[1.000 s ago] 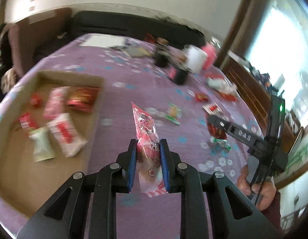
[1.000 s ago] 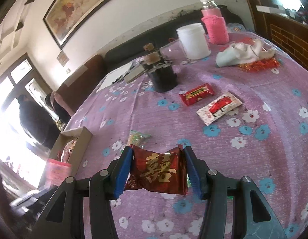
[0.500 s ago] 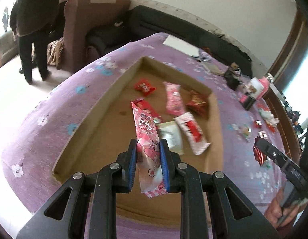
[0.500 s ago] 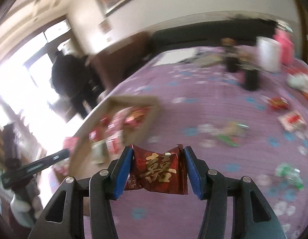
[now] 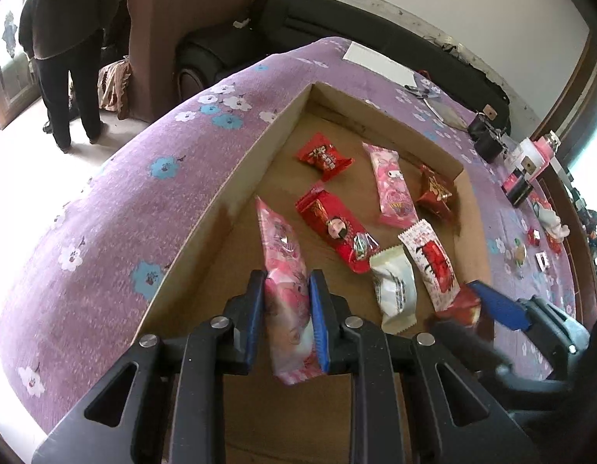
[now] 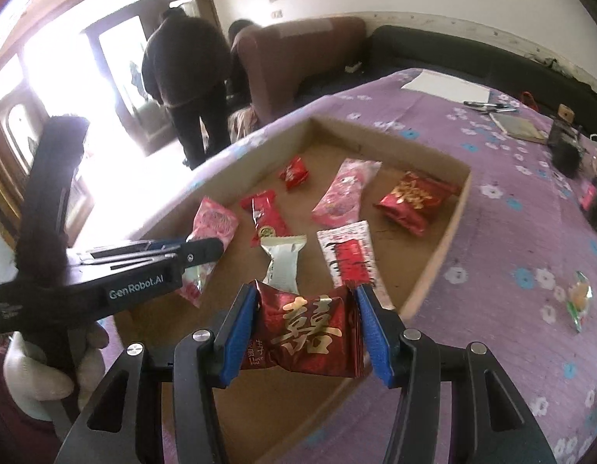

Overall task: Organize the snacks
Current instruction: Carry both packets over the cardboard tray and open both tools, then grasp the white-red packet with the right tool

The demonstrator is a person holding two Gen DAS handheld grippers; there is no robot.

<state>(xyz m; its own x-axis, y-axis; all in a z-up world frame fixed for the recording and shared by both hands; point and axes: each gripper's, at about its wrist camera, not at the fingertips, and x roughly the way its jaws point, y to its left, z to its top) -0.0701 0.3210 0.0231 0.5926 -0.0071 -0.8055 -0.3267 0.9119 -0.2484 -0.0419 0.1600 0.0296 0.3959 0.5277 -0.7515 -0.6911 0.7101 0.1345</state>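
Observation:
My left gripper [image 5: 286, 323] is shut on a long pink snack packet [image 5: 285, 266] and holds it over the near part of a shallow cardboard box [image 5: 236, 185]. My right gripper [image 6: 306, 328] is shut on a dark red packet with gold characters [image 6: 308, 328], held above the box's near edge [image 6: 437, 259]. The right gripper also shows at the lower right of the left wrist view [image 5: 492, 305], and the left gripper at the left of the right wrist view [image 6: 205, 249]. Several wrapped snacks lie in the box, among them a white packet [image 5: 395, 290] and a red one [image 5: 337, 228].
The box sits on a round table with a purple flowered cloth [image 5: 144, 201]. More snacks lie loose on the cloth at the right [image 6: 579, 297]. Dark jars [image 5: 488, 143] and paper stand at the far side. A person [image 6: 190, 77] stands by an armchair beyond the table.
Both grippers have swung from the loose snacks on the cloth to over the cardboard box, each keeping its packet. The right gripper has come close beside the left one.

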